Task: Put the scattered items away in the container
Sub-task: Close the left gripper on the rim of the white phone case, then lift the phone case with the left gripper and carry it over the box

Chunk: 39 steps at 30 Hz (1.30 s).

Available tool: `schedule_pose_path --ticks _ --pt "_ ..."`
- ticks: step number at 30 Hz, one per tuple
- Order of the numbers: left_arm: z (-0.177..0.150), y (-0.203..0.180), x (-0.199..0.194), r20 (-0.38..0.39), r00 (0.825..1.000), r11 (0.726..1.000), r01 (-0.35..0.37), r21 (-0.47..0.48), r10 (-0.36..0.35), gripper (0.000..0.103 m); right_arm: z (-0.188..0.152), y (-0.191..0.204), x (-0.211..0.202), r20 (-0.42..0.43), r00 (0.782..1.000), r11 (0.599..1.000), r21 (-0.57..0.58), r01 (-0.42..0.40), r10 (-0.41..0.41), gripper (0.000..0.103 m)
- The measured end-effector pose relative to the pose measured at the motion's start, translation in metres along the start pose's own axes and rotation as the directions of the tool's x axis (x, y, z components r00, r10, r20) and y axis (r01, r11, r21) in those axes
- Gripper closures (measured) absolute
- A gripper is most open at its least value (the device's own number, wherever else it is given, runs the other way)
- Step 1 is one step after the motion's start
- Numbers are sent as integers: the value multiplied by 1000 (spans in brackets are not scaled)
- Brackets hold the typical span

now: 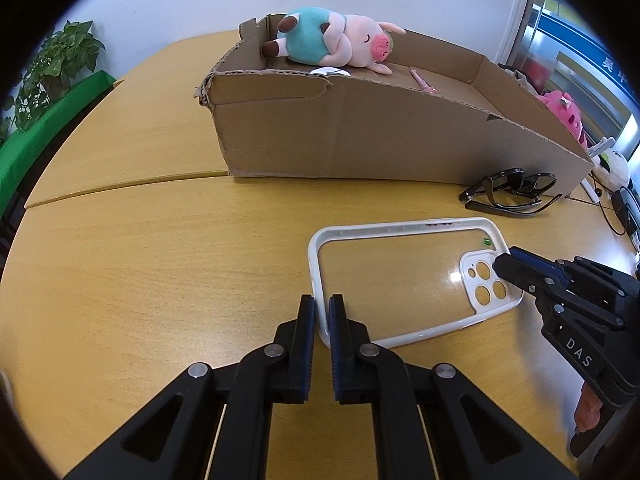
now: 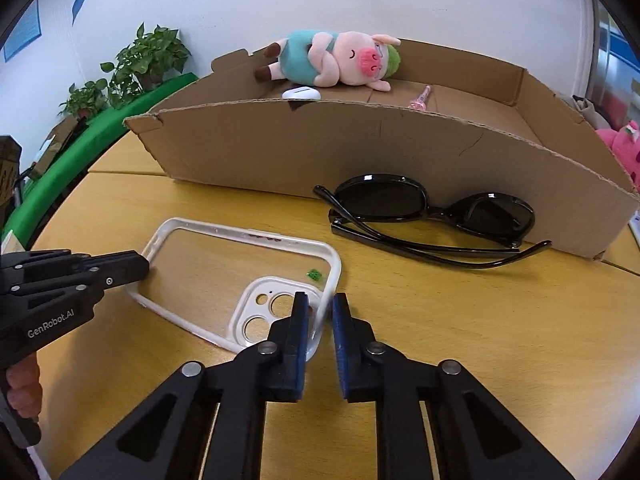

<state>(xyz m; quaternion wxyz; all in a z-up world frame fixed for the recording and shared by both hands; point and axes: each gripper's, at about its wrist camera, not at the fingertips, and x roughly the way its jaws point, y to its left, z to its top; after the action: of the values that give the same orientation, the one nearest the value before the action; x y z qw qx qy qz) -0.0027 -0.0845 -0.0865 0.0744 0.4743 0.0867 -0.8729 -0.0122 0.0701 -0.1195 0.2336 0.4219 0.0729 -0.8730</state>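
The phone case [image 1: 412,280] lies flat on the table [image 1: 160,264], near the box [image 1: 360,136]. The left gripper [image 1: 322,312] pinches its left short rim, and the right gripper [image 2: 320,312] pinches the camera end. I think two grips keep the thin, flexible frame level for lifting. The sunglasses [image 2: 432,216] wait just beside the box wall.

white phone case [image 1: 320,264], black sunglasses [image 2: 436,212], brown box [image 1: 360,136]
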Motion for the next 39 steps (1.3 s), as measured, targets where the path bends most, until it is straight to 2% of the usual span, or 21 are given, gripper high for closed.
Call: schedule_pose_path --ticks 5,9,13,17,23,27,33,39 --pt "-6 -2 -4 -17 999 998 38 -39 -39 96 -2 -8 -6 -8 1000 999 33 -27 28 92" --pt "-10 -9 -15 -2 999 998 40 -50 -40 97 -2 -12 -24 41 998 998 48 -43 41 92" --pt "3 -17 -40 63 997 998 52 -45 -49 97 9 -14 -56 130 991 998 42 -36 30 93" --pt "25 -25 -74 156 986 998 66 -18 -62 97 25 -20 -88 212 977 998 56 -41 28 93" --pt "58 -35 -104 243 968 998 69 2 -68 97 51 -34 -112 259 966 996 73 -45 24 93" --pt "80 -39 -112 259 963 997 80 7 -79 97 70 -42 -117 266 964 996 79 -47 25 93" --pt "114 -40 -105 248 966 997 74 25 -78 97 107 -56 -111 260 965 996 75 -58 36 93" --pt "148 -22 -82 202 977 998 67 7 -67 97 146 -61 -73 203 977 994 70 -86 70 93"
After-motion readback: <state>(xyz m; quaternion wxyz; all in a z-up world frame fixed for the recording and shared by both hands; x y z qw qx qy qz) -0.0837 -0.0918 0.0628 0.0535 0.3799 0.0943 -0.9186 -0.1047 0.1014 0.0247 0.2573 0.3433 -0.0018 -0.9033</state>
